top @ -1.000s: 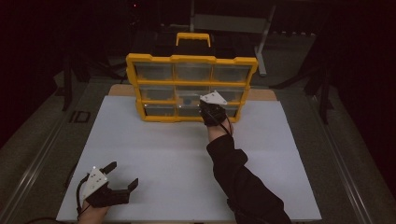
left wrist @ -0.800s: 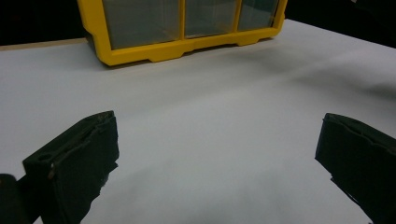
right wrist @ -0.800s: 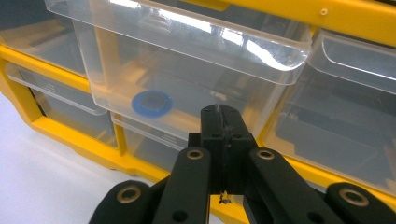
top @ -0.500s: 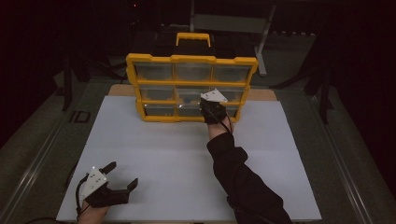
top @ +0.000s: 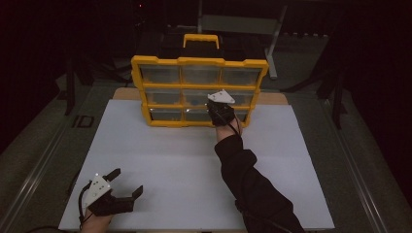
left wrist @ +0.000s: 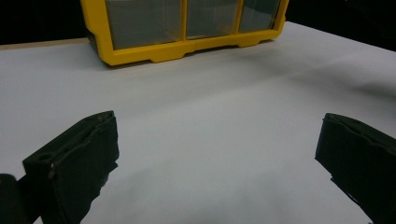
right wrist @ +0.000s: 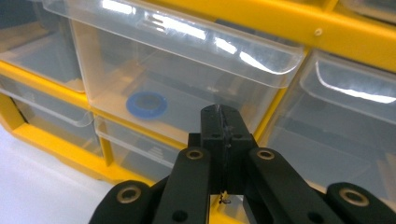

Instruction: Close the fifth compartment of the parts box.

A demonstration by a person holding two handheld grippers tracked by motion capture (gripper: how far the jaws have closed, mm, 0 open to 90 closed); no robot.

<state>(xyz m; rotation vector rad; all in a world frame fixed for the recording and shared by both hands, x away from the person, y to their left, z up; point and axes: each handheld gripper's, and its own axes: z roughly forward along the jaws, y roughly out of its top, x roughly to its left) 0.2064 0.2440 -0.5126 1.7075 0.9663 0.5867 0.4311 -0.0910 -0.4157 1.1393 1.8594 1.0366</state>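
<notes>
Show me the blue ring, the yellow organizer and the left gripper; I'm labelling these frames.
blue ring (right wrist: 146,104), right gripper view, on its blue band inside the clear drawer.
yellow organizer (top: 199,61), high view, on its top yellow rail.
left gripper (top: 127,183), high view, in the gap between its open jaw tips.

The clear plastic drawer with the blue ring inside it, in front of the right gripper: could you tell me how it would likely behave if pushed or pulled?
The clear drawer looks thin-walled, so probably light and slightly flexible. Its glossy front may be slippery for the shut right gripper. The blue ring lies loose and flat, so it might slide if the drawer moves.
</notes>
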